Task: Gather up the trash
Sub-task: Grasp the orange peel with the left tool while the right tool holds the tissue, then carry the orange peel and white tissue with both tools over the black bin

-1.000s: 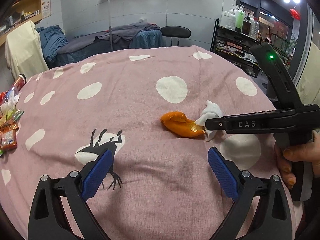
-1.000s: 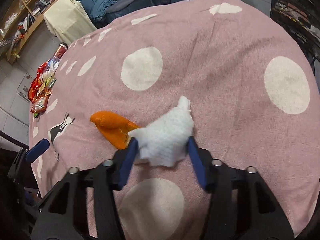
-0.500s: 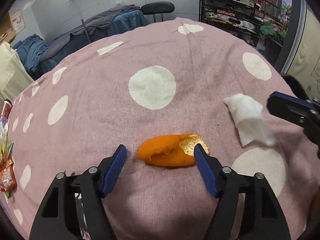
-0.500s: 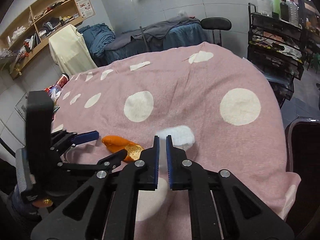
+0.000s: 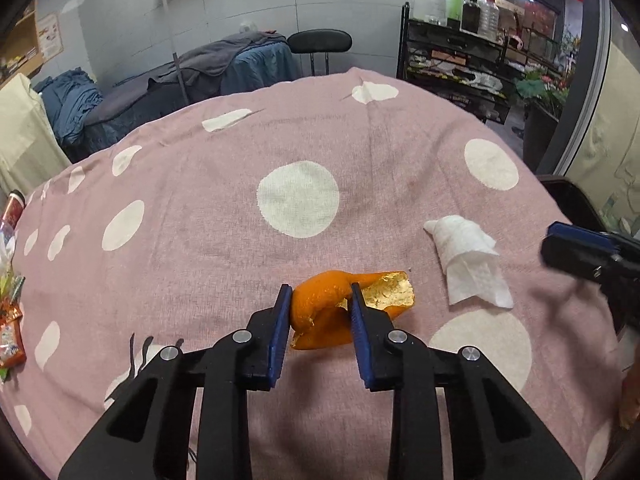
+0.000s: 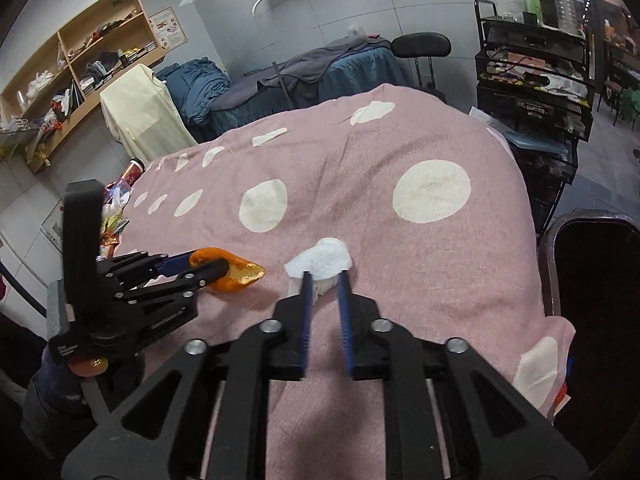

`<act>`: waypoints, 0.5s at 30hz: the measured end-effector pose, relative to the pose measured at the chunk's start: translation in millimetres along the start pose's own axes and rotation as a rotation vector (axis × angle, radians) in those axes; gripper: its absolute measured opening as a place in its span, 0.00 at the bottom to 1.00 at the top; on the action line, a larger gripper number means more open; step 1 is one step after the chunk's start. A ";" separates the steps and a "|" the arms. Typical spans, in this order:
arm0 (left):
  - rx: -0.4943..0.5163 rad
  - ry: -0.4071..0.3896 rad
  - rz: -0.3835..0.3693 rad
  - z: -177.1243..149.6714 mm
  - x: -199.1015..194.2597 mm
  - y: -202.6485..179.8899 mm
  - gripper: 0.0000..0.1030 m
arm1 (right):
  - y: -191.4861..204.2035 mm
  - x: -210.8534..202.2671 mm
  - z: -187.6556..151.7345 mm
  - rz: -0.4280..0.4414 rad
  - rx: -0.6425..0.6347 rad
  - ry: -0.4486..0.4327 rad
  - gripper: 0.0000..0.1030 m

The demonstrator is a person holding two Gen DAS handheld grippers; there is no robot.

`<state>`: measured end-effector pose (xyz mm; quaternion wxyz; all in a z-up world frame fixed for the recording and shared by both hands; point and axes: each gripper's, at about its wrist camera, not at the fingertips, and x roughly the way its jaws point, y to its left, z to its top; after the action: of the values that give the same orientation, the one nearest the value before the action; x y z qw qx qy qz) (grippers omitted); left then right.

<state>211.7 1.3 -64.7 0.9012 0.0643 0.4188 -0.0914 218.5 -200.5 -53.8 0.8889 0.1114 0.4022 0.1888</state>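
While my left gripper (image 5: 319, 307) jaws clamp the orange peel (image 5: 320, 312) on the spotted worktop (image 5: 200, 240), right gripper (image 6: 324, 294) jaws stand apart w/ the white tissue (image 6: 320, 260) just beyond; bin (image 6: 592, 320) far right.

Left wrist view sits low behind its own black two-finger gripper (image 5: 318, 300), looking along the blue pads toward 12 o'clock across the pink cloth with white dots (image 5: 200, 208), close to the crumpled orange wrapper with gold foil lining (image 5: 348, 300). The right wrist view rides higher behind the other black gripper (image 6: 323, 280), also facing roughly 12 o'clock, tilted slightly toward 11. Both share the cloth (image 6: 400, 240), the wrapper (image 6: 236, 276), the crumpled white paper tissue (image 5: 468, 260) (image 6: 322, 258), the black chair, the blue-draped bed and the black shelving cart. Each catches the other tool: at 3 o'clock on the left view, at 9 o'clock on the right.
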 end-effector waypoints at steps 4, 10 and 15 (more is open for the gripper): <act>-0.027 -0.050 0.041 -7.5 -16.6 -0.5 0.28 | 8.8 26.9 9.7 -0.037 -0.033 0.062 0.80; -0.105 -0.098 0.069 -17.1 -38.9 10.1 0.28 | 25.1 78.9 24.8 -0.084 -0.105 0.208 0.72; -0.140 -0.112 0.066 -26.8 -51.7 14.4 0.28 | 20.2 90.7 22.6 -0.059 -0.087 0.254 0.33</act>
<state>162.2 26.2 -41.7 0.9280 0.0097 0.3708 -0.0357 285.5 -144.7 -93.1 0.8402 0.0361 0.5058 0.1924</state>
